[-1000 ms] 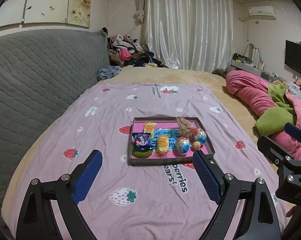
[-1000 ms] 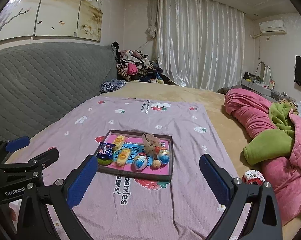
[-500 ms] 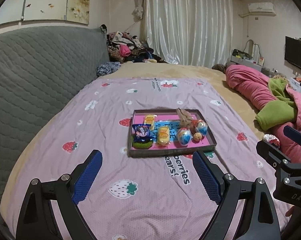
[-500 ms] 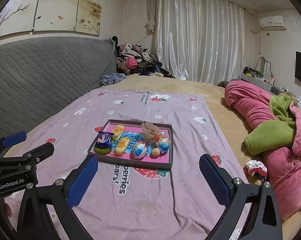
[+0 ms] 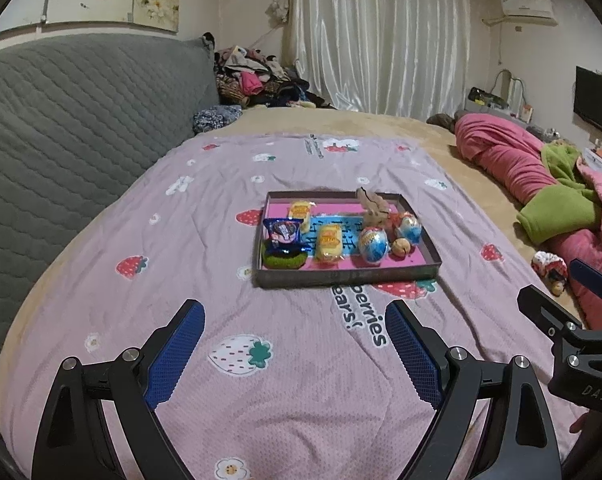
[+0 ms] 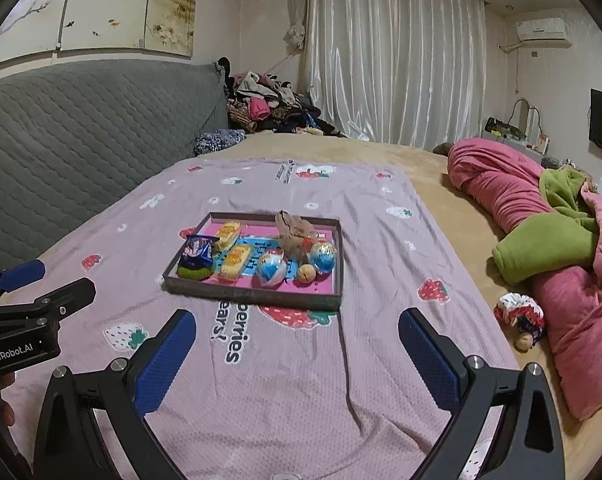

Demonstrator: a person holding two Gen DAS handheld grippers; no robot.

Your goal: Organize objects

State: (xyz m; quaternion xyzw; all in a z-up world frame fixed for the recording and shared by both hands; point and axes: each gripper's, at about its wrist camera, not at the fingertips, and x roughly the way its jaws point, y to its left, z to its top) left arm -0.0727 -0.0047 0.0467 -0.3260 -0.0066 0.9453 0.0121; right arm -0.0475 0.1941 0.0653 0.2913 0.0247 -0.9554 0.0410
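Both grippers hover over the near part of the pink strawberry sheet [image 5: 229, 200] on the bed, both pointed toward the tray [image 5: 341, 276], which sits near the sheet's middle, its long axis running across both views and its near wall square-on to the fingers. Left gripper [image 5: 293, 344]: jaws spread wide, nothing between the blue pads. Right gripper [image 6: 297, 350]: likewise spread wide and empty. The tray lies ahead of and beyond both sets of fingertips, apart from them with bare sheet between, no contact. In the left wrist view the tray sits ahead and slightly right of centre; in the right wrist view ahead and slightly left, so it lies roughly between the two hands, neither clearly nearer. Contents, left end to right end of tray: blue snack packet [image 5: 283, 232] propped over a green round thing [image 5: 283, 258] at the near-left corner; two yellow wrapped cakes [image 5: 329, 242], long axes pointing away from the fingers; two foil eggs [image 5: 373, 244]; a small tan ball [image 5: 401, 246]; a crumpled brown wrapper [image 5: 375, 208] toward the far-right corner. Judgement: left hand suits the left-end items, right hand the eggs. A small red-and-white thing [image 6: 519, 314] lies off the sheet, near its right edge, beside the pink quilt [image 6: 513, 188]
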